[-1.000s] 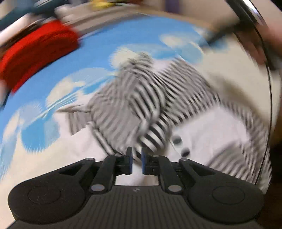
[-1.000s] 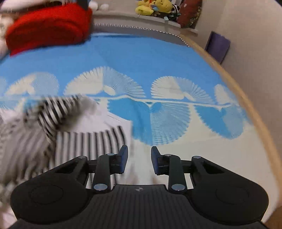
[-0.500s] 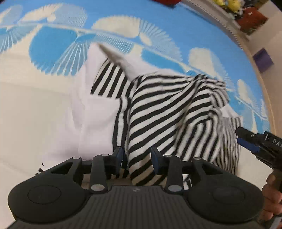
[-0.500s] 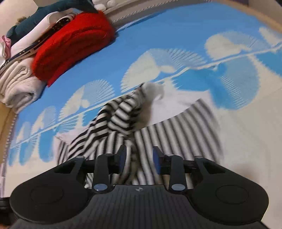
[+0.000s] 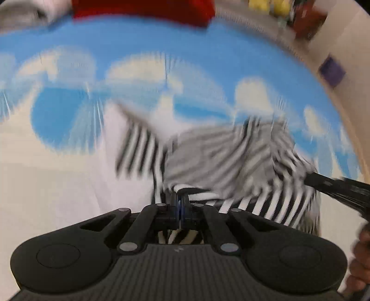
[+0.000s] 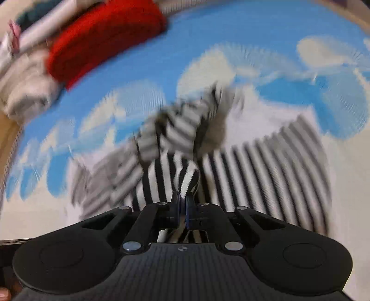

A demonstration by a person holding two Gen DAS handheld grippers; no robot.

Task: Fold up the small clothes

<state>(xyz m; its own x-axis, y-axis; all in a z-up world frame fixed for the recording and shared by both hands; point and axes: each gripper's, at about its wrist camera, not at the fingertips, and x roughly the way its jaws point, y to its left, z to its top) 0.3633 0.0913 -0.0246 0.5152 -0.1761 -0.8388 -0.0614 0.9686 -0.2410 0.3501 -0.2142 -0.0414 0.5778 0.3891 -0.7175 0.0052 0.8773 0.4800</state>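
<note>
A small black-and-white striped garment lies bunched on a blue-and-cream patterned bed cover. My left gripper is shut on a striped edge of it. My right gripper is shut on another striped edge of the same garment. The right gripper also shows at the right edge of the left wrist view. Both views are blurred by motion.
A red folded cloth and a pile of pale clothes lie at the far left of the bed. Yellow toys sit on a ledge beyond it. A purple box stands by the wall.
Both grippers were open over the garment half a second ago. Both have closed on striped edges, and both cameras are moving.
</note>
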